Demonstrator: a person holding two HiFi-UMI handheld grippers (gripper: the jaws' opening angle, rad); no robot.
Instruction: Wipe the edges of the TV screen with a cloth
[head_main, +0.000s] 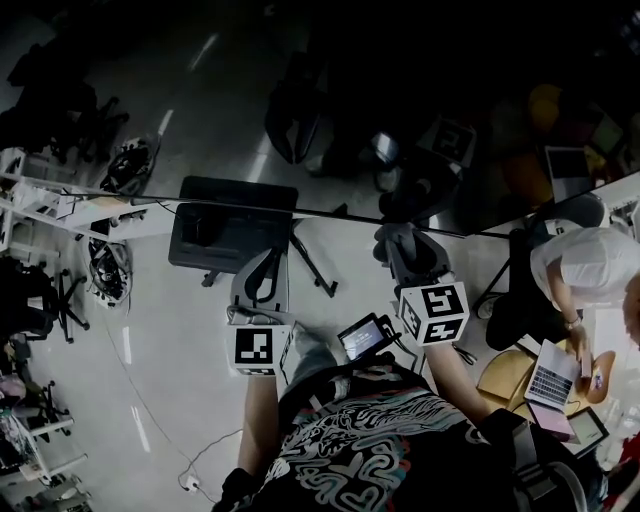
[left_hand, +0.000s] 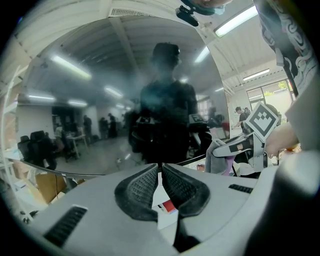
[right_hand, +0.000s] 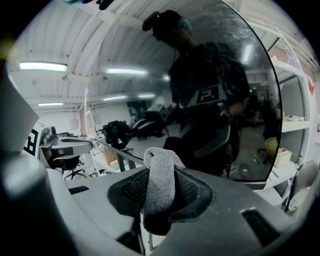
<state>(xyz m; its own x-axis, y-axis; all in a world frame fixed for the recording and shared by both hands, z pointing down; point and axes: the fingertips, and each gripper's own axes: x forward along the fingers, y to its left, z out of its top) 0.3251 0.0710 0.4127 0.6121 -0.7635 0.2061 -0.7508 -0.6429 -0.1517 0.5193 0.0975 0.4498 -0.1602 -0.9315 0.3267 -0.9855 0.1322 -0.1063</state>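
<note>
The TV screen (head_main: 330, 90) is a dark, reflective pane across the top of the head view; its lower edge (head_main: 340, 213) runs just beyond both grippers. My right gripper (head_main: 405, 250) is shut on a grey cloth (right_hand: 161, 175), whose folded end sticks out past the jaws close to the screen edge. In the right gripper view the screen (right_hand: 225, 100) fills the right side and mirrors the person. My left gripper (head_main: 265, 262) sits to the left, jaws shut with nothing between them, pointing at the screen (left_hand: 125, 100). The right gripper (left_hand: 240, 145) shows in the left gripper view.
A black office chair (head_main: 235, 225) stands below the screen edge on the left. At the right a person (head_main: 585, 270) sits at a desk with a laptop (head_main: 553, 375). A small device (head_main: 365, 337) hangs at the wearer's chest. A cable (head_main: 190, 480) lies on the floor.
</note>
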